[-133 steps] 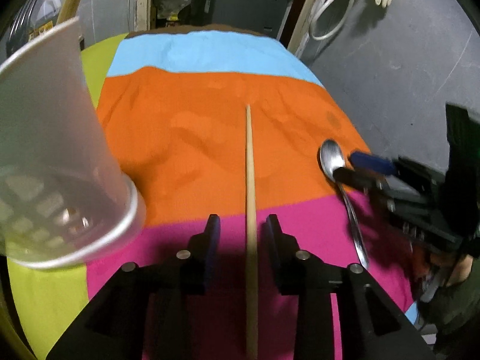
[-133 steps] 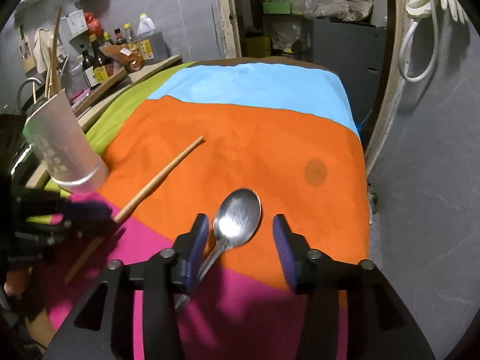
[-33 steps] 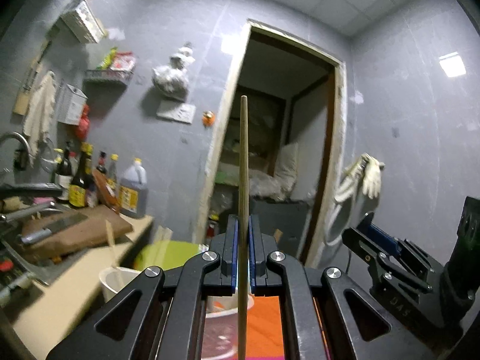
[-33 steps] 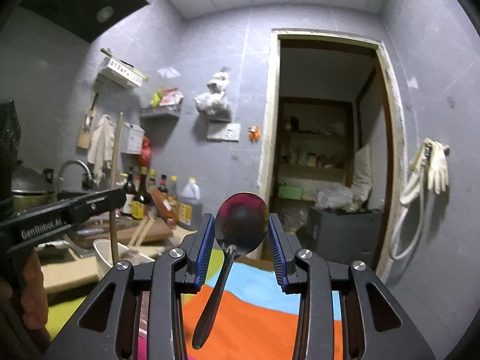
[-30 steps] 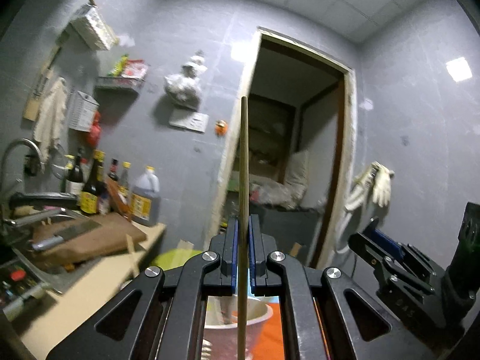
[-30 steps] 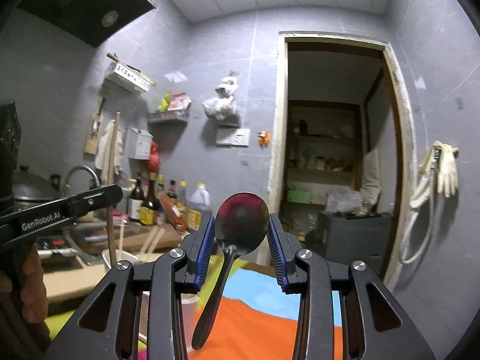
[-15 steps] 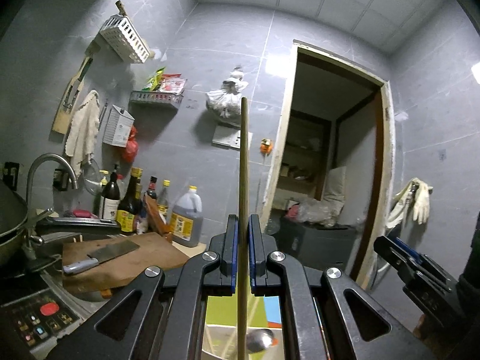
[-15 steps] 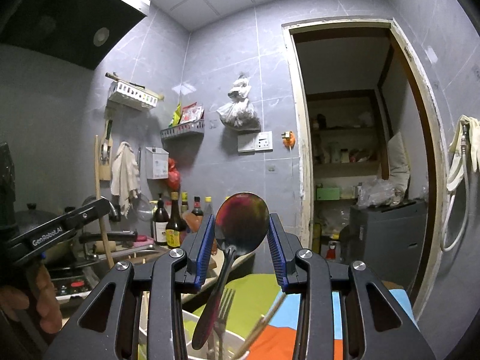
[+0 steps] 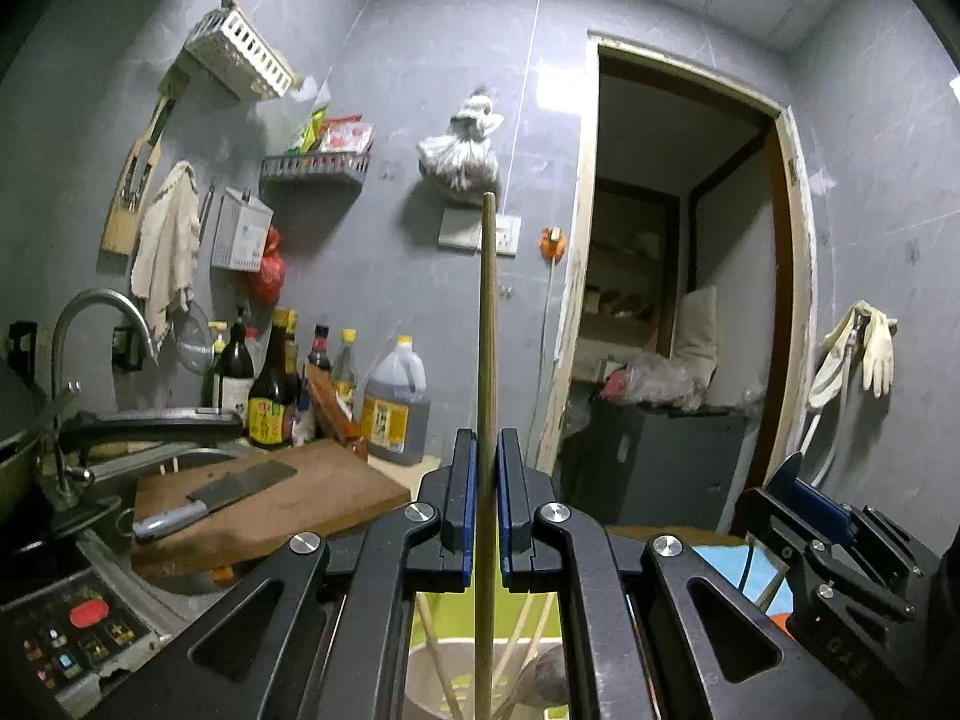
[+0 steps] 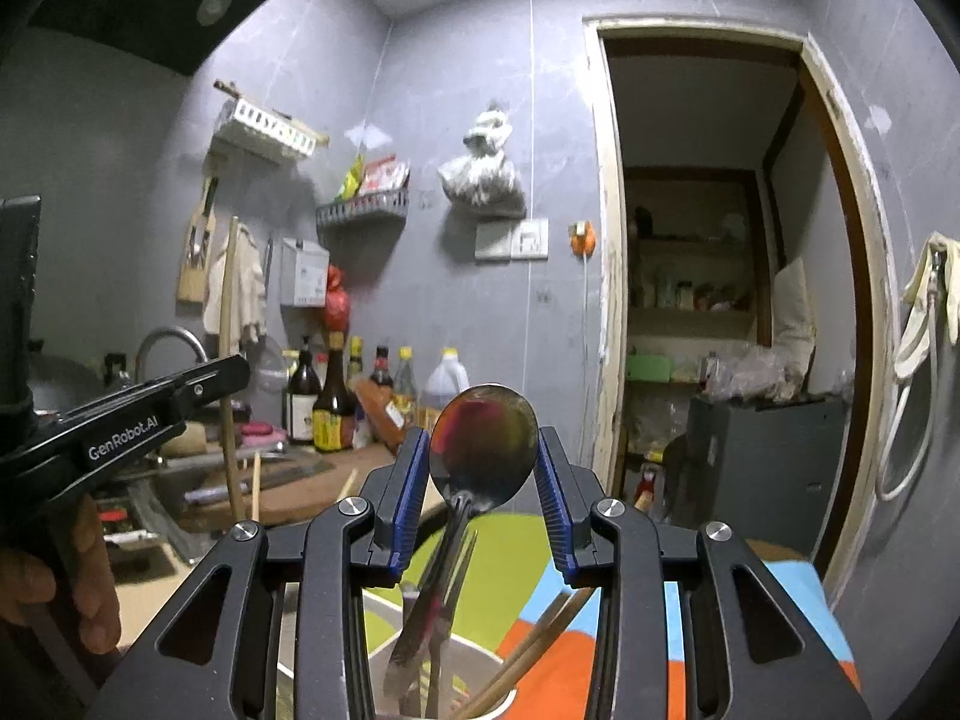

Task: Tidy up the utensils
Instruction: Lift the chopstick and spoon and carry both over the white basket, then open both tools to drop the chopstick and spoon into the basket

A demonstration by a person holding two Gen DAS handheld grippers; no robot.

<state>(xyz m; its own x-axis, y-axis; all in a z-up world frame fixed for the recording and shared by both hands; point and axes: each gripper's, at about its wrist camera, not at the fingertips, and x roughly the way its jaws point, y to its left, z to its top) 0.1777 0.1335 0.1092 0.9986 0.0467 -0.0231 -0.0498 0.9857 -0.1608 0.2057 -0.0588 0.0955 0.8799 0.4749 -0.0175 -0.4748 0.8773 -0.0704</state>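
Over the cup (image 10: 420,660): left gripper (image 9: 486,504) pinches a chopstick (image 9: 487,324); right gripper (image 10: 483,480) apparently clamps a spoon (image 10: 483,450); release next.

Concealed and cropped items around the white cup

The cup (image 10: 384,648) base is cut off by the frame edge in both views; gripper bodies hide its sides. The spoon (image 10: 483,450) handle end inside is obscured. Bottle labels behind the cup are illegible.

Home kitchen: faucet (image 9: 90,324), sauce bottles (image 9: 273,384), cleaver (image 9: 210,495).
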